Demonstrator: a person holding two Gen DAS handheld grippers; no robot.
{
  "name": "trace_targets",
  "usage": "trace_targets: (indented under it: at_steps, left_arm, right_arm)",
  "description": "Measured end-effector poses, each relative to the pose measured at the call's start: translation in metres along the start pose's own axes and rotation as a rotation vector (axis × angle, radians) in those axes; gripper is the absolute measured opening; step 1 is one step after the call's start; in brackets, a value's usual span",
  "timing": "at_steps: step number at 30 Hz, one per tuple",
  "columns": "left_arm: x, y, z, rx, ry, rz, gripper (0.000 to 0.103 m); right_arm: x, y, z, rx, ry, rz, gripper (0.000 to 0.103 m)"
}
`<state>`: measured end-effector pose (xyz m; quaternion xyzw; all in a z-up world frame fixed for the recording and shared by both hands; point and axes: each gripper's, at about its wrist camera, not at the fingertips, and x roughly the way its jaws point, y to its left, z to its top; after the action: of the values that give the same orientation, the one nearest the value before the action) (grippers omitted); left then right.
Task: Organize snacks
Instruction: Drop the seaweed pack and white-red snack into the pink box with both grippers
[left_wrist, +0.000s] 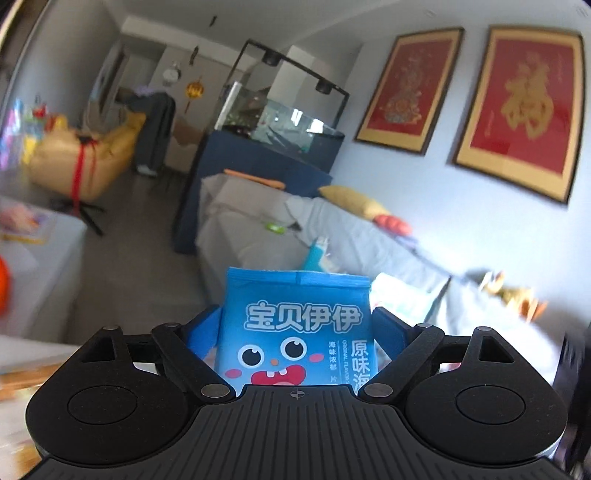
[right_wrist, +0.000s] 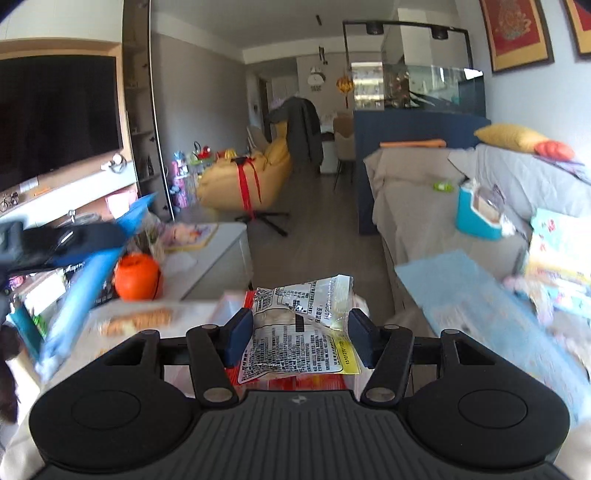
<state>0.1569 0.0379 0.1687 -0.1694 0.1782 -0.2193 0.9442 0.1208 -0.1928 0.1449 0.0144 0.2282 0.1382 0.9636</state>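
Indoors, a living room: grey sofa (right_wrist: 424, 192), two red frames (left_wrist: 517, 110), fish tank (left_wrist: 280, 114). Left hand-held gripper (left_wrist: 295, 332) clamps one blue packet (left_wrist: 299, 317); right hand-held gripper (right_wrist: 299, 338) clamps one clear packet (right_wrist: 299, 332), both aloft.

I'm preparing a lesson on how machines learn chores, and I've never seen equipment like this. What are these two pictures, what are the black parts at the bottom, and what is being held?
No robot here: a person carries a hand-held gripper in each hand, each with a wide-angle camera looking forward along its two fingers. The black shapes at the bottom are the grippers themselves.

The left wrist picture shows the left gripper holding a blue snack packet with a cartoon face, blue fingers pressed on its sides.

The right wrist picture shows the right gripper with a clear packet covered in printed text between its fingers. At the left edge, the other gripper and its blue packet appear, blurred.

Behind is a living room: grey sofa, fish tank, an orange tub on a low white table.
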Motion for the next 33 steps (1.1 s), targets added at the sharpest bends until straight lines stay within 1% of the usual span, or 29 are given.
trace_targets:
  at_steps: [1,2,4,5,6,7,9,13,15,17,19,20,21,23,25,26,28,29,30,31,32,33]
  left_arm:
    - [0.022,0.007,-0.001,-0.022,0.008,-0.017,0.091]
    - [0.045,0.014,-0.006,-0.034,0.035,-0.020,0.091]
    - [0.086,0.026,-0.024,-0.043,0.133,0.004,0.091]
    - [0.103,0.031,-0.036,-0.043,0.199,0.028,0.089]
    - [0.111,0.036,-0.043,-0.039,0.240,0.038,0.084]
    - [0.116,0.040,-0.049,-0.026,0.272,0.024,0.083]
    - [0.111,0.048,-0.052,0.009,0.291,0.011,0.083]
    - [0.082,0.072,-0.046,0.067,0.311,0.029,0.083]
    - [0.058,0.090,-0.039,0.085,0.297,0.078,0.083]
    - [0.039,0.117,-0.028,0.100,0.253,0.178,0.083]
    - [0.027,0.143,-0.015,0.119,0.209,0.279,0.083]
    - [0.025,0.161,-0.012,0.135,0.213,0.336,0.083]
    - [0.025,0.174,-0.011,0.148,0.235,0.379,0.083]
    - [0.030,0.201,-0.014,0.154,0.311,0.447,0.083]
    - [0.030,0.221,-0.024,0.130,0.371,0.482,0.082]
    - [0.028,0.227,-0.028,0.122,0.386,0.486,0.082]
    - [0.024,0.234,-0.037,0.122,0.397,0.478,0.080]
    - [0.022,0.236,-0.040,0.128,0.394,0.471,0.076]
    - [0.020,0.237,-0.042,0.140,0.386,0.465,0.068]
    - [0.021,0.237,-0.044,0.155,0.375,0.462,0.062]
    - [0.022,0.237,-0.045,0.167,0.367,0.461,0.055]
    - [0.024,0.237,-0.046,0.172,0.360,0.457,0.055]
  right_arm:
    - [0.012,0.000,0.004,-0.012,0.015,-0.002,0.072]
    - [0.023,0.000,0.005,-0.020,0.033,-0.011,0.085]
    - [0.044,-0.001,0.000,-0.027,0.064,-0.030,0.087]
    - [0.054,-0.002,-0.004,-0.032,0.094,-0.040,0.087]
    - [0.062,-0.003,-0.009,-0.034,0.126,-0.050,0.087]
    - [0.067,-0.006,-0.014,-0.031,0.151,-0.056,0.087]
    - [0.070,-0.012,-0.023,-0.029,0.171,-0.054,0.087]
    - [0.081,-0.013,-0.032,-0.045,0.204,-0.058,0.087]
    - [0.087,-0.010,-0.032,-0.033,0.212,-0.045,0.087]
    - [0.091,0.000,-0.028,-0.022,0.210,-0.002,0.087]
    - [0.092,0.019,-0.025,-0.026,0.209,0.054,0.087]
    - [0.094,0.030,-0.024,-0.036,0.211,0.083,0.087]
    - [0.096,0.044,-0.023,-0.051,0.215,0.115,0.087]
    - [0.100,0.073,-0.023,-0.090,0.223,0.171,0.087]
    - [0.104,0.104,-0.023,-0.155,0.235,0.220,0.087]
    - [0.107,0.116,-0.023,-0.191,0.233,0.225,0.087]
    - [0.112,0.131,-0.019,-0.248,0.209,0.198,0.087]
    - [0.117,0.132,-0.016,-0.256,0.204,0.179,0.087]
    - [0.124,0.129,-0.012,-0.257,0.200,0.145,0.087]
    - [0.132,0.127,-0.008,-0.261,0.189,0.098,0.087]
    - [0.140,0.120,-0.005,-0.271,0.168,0.030,0.087]
    - [0.150,0.110,-0.003,-0.276,0.147,-0.053,0.087]
